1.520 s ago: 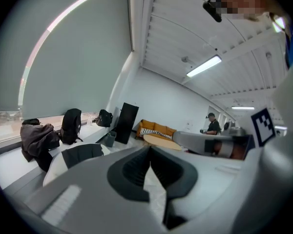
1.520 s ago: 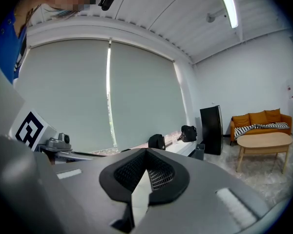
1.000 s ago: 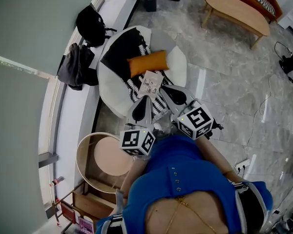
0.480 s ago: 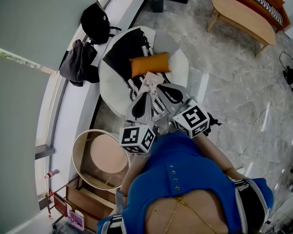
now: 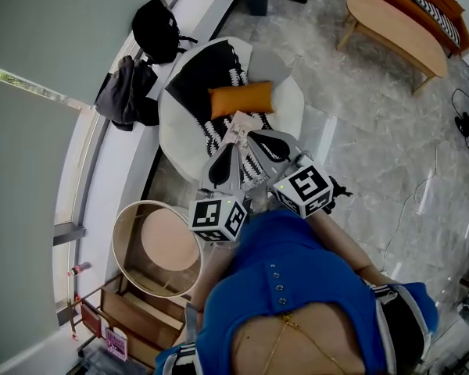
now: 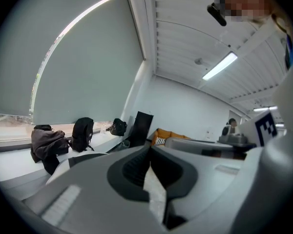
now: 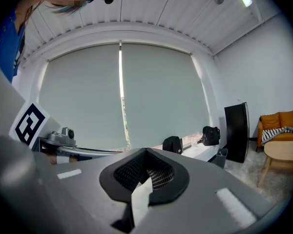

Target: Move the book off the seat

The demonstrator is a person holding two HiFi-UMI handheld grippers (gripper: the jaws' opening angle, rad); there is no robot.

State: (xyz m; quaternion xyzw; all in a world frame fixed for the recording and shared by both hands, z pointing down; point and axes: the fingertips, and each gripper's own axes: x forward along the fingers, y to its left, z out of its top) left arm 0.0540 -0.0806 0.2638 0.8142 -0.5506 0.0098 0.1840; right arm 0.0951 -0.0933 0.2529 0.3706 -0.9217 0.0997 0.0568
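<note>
The book (image 5: 241, 126), thin with a pale printed cover, lies on the seat of a round white chair (image 5: 291, 100), on a black-and-white blanket just below an orange cushion (image 5: 241, 99). My left gripper (image 5: 231, 148) is shut and empty, its tip over the blanket a little short of the book's near edge. My right gripper (image 5: 252, 136) is also shut and empty, pointing left at the book's right edge; I cannot tell whether it touches. In the left gripper view the jaws (image 6: 149, 151) meet with nothing between them. The right gripper view shows that gripper (image 7: 145, 153) the same way.
A round wood-rimmed side table (image 5: 122, 225) stands left of me, with a low shelf (image 5: 117, 323) below it. A black backpack (image 5: 156, 28) and dark jacket (image 5: 127, 92) lie on the window ledge. A wooden coffee table (image 5: 399, 28) is at the far right.
My left gripper has edged forward towards the book. The right gripper has turned slightly to point more to the left. Both stay shut.
</note>
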